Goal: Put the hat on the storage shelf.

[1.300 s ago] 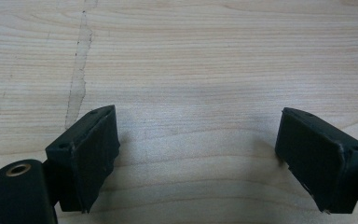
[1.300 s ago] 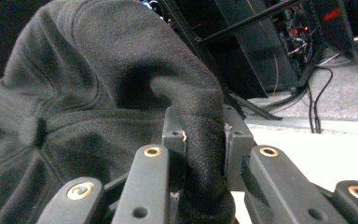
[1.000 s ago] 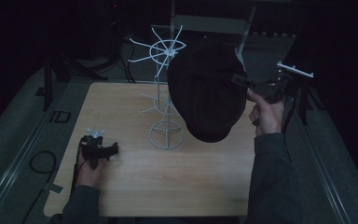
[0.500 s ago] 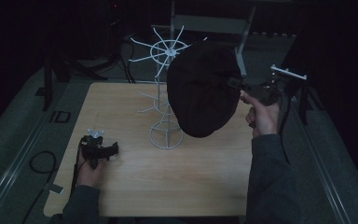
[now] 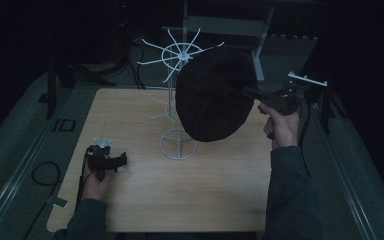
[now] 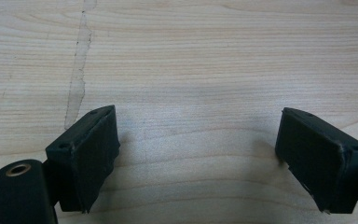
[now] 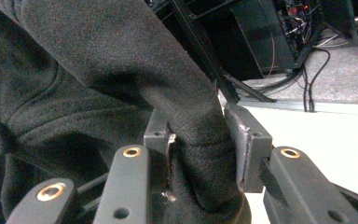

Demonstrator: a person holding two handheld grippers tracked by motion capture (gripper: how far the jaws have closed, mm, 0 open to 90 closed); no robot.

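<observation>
Dark workshop clutter and cables ring the pale wooden table (image 5: 215, 190), whose grain runs smooth and bare beneath my left tongs (image 6: 198, 158). I keep that one parked low near the table's left side, jaws spread wide with nothing between them, so it stays clear of the work.

My right tongs (image 7: 200, 154) carry the black hat (image 5: 212, 95), a soft, felted knit, round and slouchy, hanging in front of the white wire stand (image 5: 177, 100) with its thin spokes fanned at the top and a ring base. I have it by a thick folded edge of the brim, so the crown hangs free toward a spoke. The jaws have just been opening; the fold sits between the pads, but whether they press on it I can't quite make out. It looks like the hat is being let go onto the stand.
</observation>
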